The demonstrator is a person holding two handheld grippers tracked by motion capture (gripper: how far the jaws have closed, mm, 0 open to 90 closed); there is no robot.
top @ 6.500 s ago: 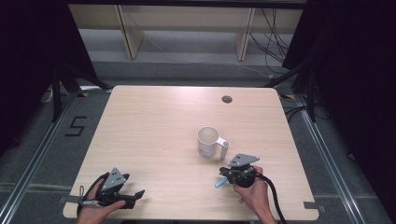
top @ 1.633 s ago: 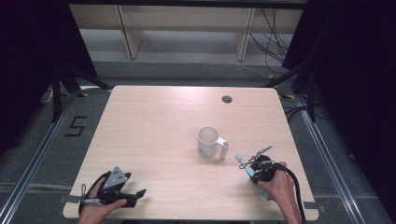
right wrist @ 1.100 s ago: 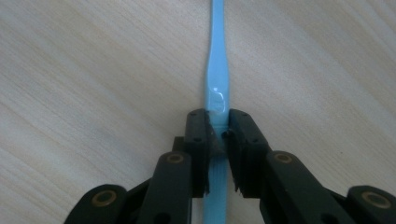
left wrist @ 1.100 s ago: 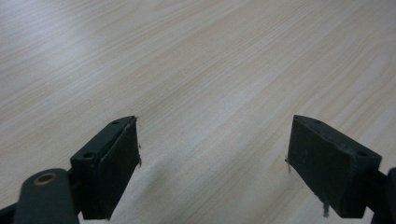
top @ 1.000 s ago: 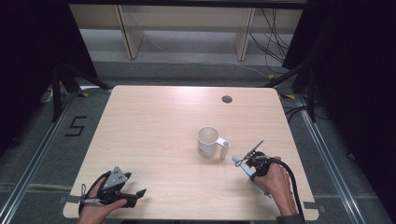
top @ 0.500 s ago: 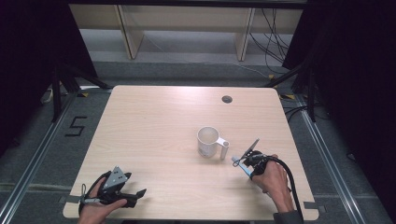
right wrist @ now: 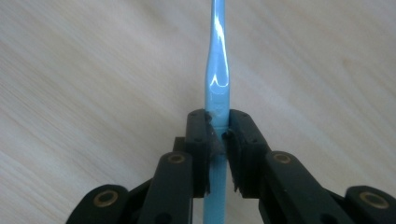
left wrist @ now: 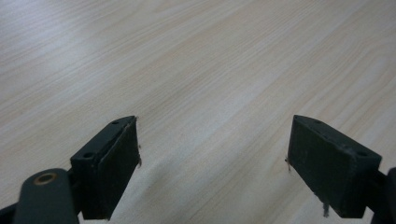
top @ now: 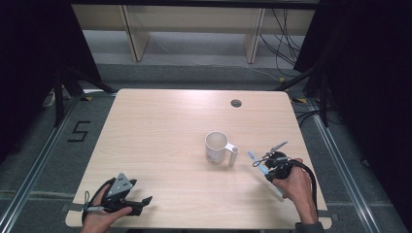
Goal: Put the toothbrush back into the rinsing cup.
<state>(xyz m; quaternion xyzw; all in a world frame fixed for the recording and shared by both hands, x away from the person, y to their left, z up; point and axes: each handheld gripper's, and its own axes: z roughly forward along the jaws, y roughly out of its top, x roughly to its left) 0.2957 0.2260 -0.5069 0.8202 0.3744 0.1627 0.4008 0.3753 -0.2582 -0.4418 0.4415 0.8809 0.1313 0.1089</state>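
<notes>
Spread claw [left wrist: 212,158] over bare table [left wrist: 210,60]

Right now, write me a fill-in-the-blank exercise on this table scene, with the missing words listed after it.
1. The right tongs are shut on a slim stick-like handle whose colour is ____.
2. The white mug stands upright with its handle towards the person's ____ hand.
3. The left tongs are ____, with only bare table between their pads.
4. The small round hole lies near the table's ____ edge.

Missing words: blue; right; open; far
</notes>
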